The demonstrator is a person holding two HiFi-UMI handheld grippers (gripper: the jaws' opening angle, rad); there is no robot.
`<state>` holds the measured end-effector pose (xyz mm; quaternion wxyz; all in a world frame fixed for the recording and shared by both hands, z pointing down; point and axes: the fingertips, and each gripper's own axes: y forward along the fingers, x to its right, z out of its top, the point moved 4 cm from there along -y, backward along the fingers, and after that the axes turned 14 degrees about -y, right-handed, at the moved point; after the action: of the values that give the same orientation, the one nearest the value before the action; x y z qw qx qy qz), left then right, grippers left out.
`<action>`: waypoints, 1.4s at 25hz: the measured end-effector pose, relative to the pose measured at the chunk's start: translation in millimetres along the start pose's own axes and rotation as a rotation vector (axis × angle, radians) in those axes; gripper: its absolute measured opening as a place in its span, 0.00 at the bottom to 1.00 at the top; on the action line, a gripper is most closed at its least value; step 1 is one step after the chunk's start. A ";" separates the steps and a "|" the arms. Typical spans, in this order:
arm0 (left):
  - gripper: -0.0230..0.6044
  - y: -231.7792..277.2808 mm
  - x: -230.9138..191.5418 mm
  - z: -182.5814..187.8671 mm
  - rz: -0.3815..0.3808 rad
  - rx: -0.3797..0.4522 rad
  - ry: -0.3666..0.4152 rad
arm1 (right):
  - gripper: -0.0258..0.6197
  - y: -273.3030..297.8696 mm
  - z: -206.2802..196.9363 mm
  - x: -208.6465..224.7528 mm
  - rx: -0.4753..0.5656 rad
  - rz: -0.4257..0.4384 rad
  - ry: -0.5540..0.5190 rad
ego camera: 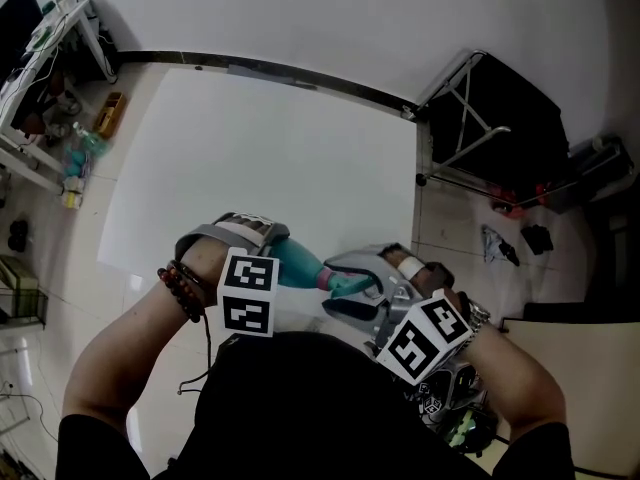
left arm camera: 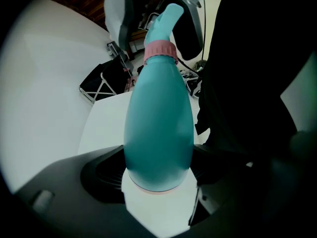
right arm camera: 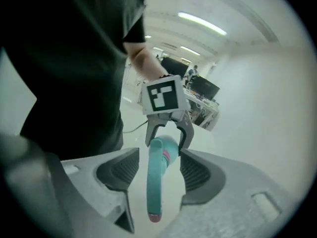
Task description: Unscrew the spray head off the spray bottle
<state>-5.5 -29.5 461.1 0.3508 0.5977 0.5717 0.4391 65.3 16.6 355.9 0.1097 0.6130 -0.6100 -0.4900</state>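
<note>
Left gripper [left arm camera: 158, 178] clamps the spray bottle [left arm camera: 158, 118], bracing it against turning. Right gripper [right arm camera: 157, 175] straddles the spray head [right arm camera: 153, 192], jaws apart, poised to twist.

Laboratory or workshop room. A white table [ego camera: 270, 158] stands on a tiled floor [ego camera: 455, 233]. At 10 o'clock a rack [ego camera: 45, 43] is crowded with gear and wires, with bottles [ego camera: 78, 153] at its foot. At 2 o'clock stands a black folding stand [ego camera: 490, 118], and at 8 o'clock loose cables [ego camera: 22, 404] lie on the floor. In the right gripper view, strip lights [right arm camera: 200, 23] line the ceiling at 12 o'clock, above desks with monitors [right arm camera: 203, 88] beside a bare white wall [right arm camera: 262, 108].
</note>
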 end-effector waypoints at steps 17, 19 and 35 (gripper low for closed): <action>0.70 -12.8 -30.0 0.1 0.286 -0.041 0.012 | 0.23 7.7 -36.0 23.6 0.075 0.056 0.943; 0.70 -12.1 -28.7 0.2 0.270 -0.039 0.000 | 0.23 7.0 -34.6 23.6 0.068 0.036 0.907; 0.70 -4.1 33.0 -8.5 -0.307 -0.018 -0.052 | 0.22 8.2 5.2 -23.4 -0.185 0.007 -0.498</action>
<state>-16.3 2.9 464.6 0.4339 0.5112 0.6432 0.3698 61.4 37.2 370.3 0.0136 0.4586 -0.5730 -0.6791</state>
